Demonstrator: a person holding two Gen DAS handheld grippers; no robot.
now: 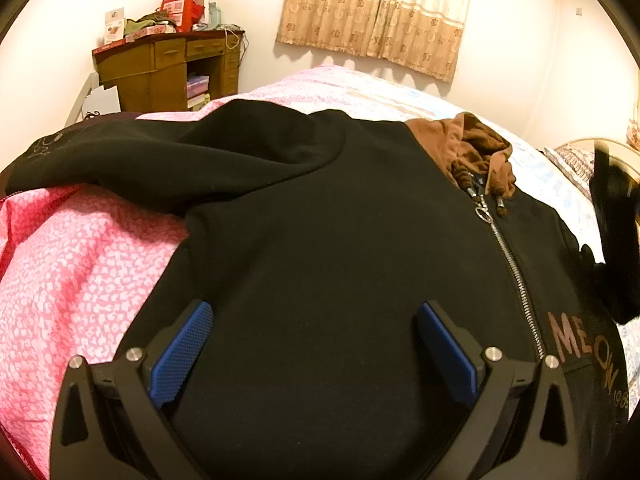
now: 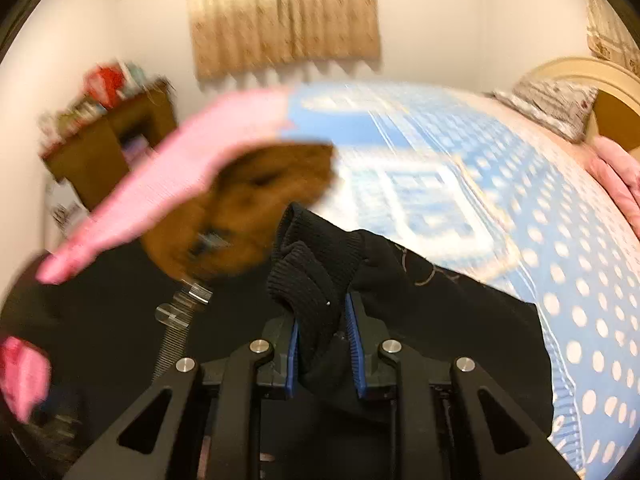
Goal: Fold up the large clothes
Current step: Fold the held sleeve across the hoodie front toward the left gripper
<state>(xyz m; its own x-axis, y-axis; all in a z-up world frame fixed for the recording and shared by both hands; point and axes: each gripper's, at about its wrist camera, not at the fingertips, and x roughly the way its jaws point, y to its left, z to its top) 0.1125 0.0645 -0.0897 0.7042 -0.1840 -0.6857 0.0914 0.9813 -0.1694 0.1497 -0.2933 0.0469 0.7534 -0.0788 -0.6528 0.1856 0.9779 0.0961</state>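
Observation:
A black zip-up hoodie [image 1: 320, 220] with a brown hood [image 1: 476, 152] and "MEOW" lettering lies front up on the bed. Its left sleeve [image 1: 160, 156] stretches out to the left over the pink bedding. My left gripper [image 1: 316, 320] is open just above the hoodie's body, holding nothing. My right gripper [image 2: 322, 312] is shut on the ribbed black cuff [image 2: 312, 264] of the other sleeve and holds it lifted beside the brown hood [image 2: 256, 200]. The right wrist view is blurred by motion. The right gripper with the sleeve shows dimly at the left wrist view's right edge [image 1: 612, 216].
The bed has a pink patterned cover [image 1: 72, 280] on the left and a blue dotted quilt [image 2: 520, 220] on the right. A wooden desk [image 1: 172, 68] piled with items stands by the far wall. Curtains [image 1: 376, 8] hang behind the bed. A headboard [image 2: 608, 92] is far right.

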